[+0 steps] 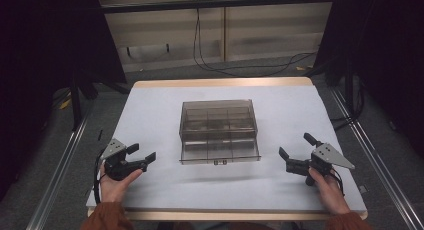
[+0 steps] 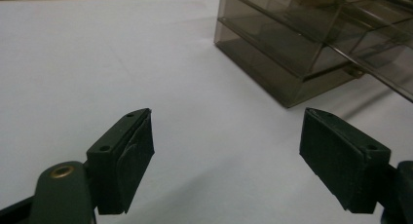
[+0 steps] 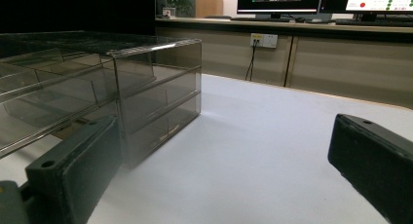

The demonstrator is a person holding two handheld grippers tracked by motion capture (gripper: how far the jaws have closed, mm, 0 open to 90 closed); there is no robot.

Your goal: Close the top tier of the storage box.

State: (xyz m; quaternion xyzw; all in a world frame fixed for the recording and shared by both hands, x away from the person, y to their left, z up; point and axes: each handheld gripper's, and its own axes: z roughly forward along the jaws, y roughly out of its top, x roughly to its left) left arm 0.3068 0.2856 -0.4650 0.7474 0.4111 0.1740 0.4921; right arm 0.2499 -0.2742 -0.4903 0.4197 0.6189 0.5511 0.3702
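The smoky transparent plastic drawer box (image 1: 219, 131) stands on the white table (image 1: 150, 115) between both grippers, well apart from each. The left gripper (image 1: 141, 152) and right gripper (image 1: 295, 146) are released, nothing between their fingers. Its lower drawer seems slightly pulled out.

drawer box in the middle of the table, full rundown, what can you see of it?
The drawer box is smoky, see-through plastic, boxy, with stacked tiers split by dividers into compartments; no contents can be made out. The lowest drawer looks pulled out a little toward the person, its front lip past the case. It stands upright and square near the centre of the white table. Nothing touches it: the left gripper and right gripper flank it, both apart from it, jaws open.
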